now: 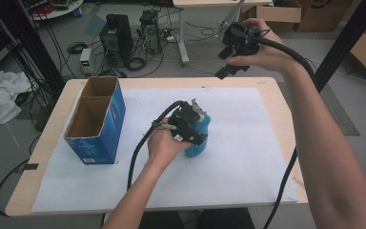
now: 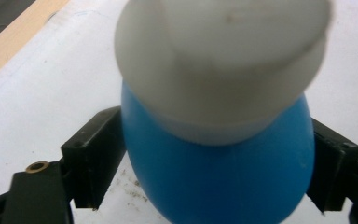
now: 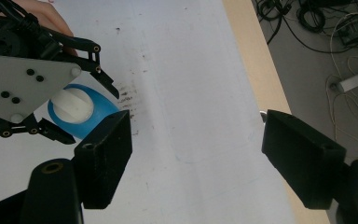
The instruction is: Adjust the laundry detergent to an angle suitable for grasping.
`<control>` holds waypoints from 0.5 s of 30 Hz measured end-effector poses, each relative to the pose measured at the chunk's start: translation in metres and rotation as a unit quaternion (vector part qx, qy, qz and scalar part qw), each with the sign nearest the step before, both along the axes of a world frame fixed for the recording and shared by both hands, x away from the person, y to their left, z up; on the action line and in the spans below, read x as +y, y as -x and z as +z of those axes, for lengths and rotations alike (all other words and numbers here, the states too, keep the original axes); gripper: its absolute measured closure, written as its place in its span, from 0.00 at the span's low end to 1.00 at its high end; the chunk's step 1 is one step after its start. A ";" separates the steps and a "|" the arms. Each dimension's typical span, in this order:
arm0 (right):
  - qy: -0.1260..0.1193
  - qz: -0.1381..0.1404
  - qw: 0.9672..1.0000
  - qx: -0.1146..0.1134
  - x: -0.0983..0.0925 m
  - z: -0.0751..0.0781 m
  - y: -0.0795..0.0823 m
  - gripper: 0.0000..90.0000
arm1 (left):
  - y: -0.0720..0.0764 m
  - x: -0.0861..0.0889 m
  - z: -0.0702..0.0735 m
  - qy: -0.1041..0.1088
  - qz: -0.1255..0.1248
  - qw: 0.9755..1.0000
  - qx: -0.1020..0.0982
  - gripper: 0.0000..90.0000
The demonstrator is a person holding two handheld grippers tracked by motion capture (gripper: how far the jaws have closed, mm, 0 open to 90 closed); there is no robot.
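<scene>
A blue bottle [image 1: 198,143] with a white cap stands near the middle of the white paper sheet [image 1: 248,143]. My left gripper [image 1: 196,131] is shut on it, with a hand behind it. In the left gripper view both black jaws press the sides of the blue bottle [image 2: 219,177] under its white cap [image 2: 223,60]. My right gripper [image 1: 225,64] is held high over the table's far edge. Its jaws stand wide open in the right gripper view [image 3: 196,140], with nothing between them. That view looks down on the bottle [image 3: 103,108] and the left gripper's grey plate [image 3: 23,84].
An open blue cardboard box [image 1: 95,124] with two compartments stands on the left of the table. The wooden table edge [image 1: 279,119] runs along the right of the paper. Dark smudges [image 3: 128,93] mark the paper by the bottle. Computers and cables [image 1: 116,38] lie on the floor beyond.
</scene>
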State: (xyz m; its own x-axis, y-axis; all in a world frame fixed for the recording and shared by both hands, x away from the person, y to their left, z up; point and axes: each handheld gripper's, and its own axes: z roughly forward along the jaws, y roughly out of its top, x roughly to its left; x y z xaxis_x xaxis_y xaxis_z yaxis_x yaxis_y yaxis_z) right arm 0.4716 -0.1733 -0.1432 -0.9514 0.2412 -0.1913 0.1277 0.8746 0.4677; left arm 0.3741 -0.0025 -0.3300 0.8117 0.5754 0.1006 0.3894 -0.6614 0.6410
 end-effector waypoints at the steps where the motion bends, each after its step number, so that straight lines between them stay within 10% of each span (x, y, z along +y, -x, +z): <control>1: 0.000 0.000 1.000 0.000 0.000 0.000 0.000 0.27 | -0.001 0.000 0.000 -0.004 0.002 1.000 0.002 0.28; 15: 0.001 -0.002 1.000 0.002 -0.001 -0.002 -0.001 0.27 | -0.001 0.000 0.000 0.005 0.004 1.000 0.018 0.44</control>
